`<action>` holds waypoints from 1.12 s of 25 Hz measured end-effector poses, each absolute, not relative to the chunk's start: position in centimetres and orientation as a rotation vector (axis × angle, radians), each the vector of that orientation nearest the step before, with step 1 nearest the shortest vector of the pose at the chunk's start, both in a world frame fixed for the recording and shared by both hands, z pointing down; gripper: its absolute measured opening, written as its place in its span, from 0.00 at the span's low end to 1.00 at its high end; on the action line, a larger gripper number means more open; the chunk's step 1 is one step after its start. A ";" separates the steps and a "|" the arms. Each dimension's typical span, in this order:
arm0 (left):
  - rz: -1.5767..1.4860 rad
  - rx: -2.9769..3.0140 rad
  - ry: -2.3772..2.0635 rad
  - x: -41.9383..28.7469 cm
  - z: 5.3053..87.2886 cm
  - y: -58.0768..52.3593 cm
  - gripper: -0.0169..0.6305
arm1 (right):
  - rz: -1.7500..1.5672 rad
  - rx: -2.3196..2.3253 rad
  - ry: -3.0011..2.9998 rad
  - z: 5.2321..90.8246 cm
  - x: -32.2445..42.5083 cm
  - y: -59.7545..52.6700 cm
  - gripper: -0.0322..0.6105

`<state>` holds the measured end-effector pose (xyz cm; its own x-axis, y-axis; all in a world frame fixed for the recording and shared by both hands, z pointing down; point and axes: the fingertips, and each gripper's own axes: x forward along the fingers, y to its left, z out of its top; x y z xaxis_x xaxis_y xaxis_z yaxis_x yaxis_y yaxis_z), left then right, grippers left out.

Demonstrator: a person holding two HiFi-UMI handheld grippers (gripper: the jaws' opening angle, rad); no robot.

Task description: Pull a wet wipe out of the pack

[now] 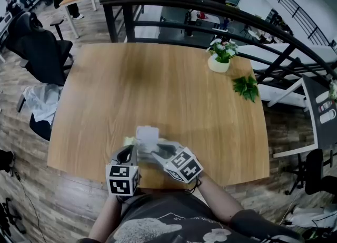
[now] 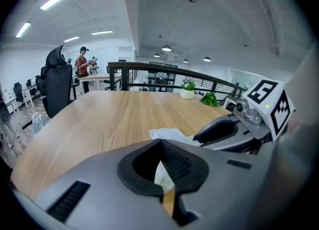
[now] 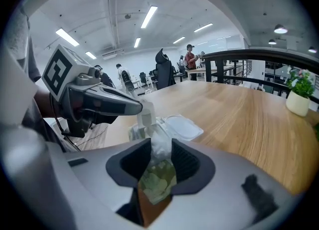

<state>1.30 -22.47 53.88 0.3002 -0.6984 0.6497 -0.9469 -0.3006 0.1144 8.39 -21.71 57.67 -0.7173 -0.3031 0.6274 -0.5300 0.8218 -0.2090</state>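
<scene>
Where my two tools meet at the near edge of the table [image 1: 158,81], each one's closest obstacle is the other. In the right gripper view, the left gripper [image 3: 139,108] has its tip just left of the wet wipe [image 3: 160,146], almost against it. In the left gripper view, one dark finger of the right gripper [image 3: 158,160] crosses just beyond the pack [image 3: 156,184]. Past the wet wipe, the pack's white lid [image 3: 182,126] lies flipped open and flat, toward the table's middle. Farther off, toward the far right corner, a green sprig [image 1: 246,87] lies on the wood. Beyond it, by the far edge, stands a small white pot of flowers [image 1: 220,57]. A black railing [image 1: 210,7] runs behind the far edge, and a black office chair [image 1: 45,52] stands off the left edge.

The pack sits at the near edge, about midway along it. My left gripper's jaws are together, pinching a thin edge of the pack's film. My right gripper's jaws stand part-way apart with the wet wipe filling the gap and both pads against it. The pack's film shows just below it between them.

The wet wipe is white and crumpled, bunched into an upright tuft rising out of the pack. The film is pale with a green leafy print.
</scene>
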 end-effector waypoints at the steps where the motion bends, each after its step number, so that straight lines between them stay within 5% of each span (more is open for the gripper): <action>1: 0.679 2.090 -1.456 1.3 53.9 -22.5 0.05 | 0.496 0.613 -2.405 57.7 8.4 -21.7 0.23; 7: 0.672 2.107 -1.443 1.3 53.9 -22.5 0.05 | 0.470 0.636 -2.383 57.9 8.2 -21.6 0.11; 28: 0.664 2.131 -1.404 1.3 53.7 -22.1 0.05 | 0.484 0.686 -2.365 57.7 9.5 -21.3 0.11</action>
<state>1.28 -22.06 53.74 0.3498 -0.6851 0.6390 -0.9285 -0.3441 0.1395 9.46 -21.35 57.71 -0.6720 -0.3512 0.6520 -0.5793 0.7978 -0.1673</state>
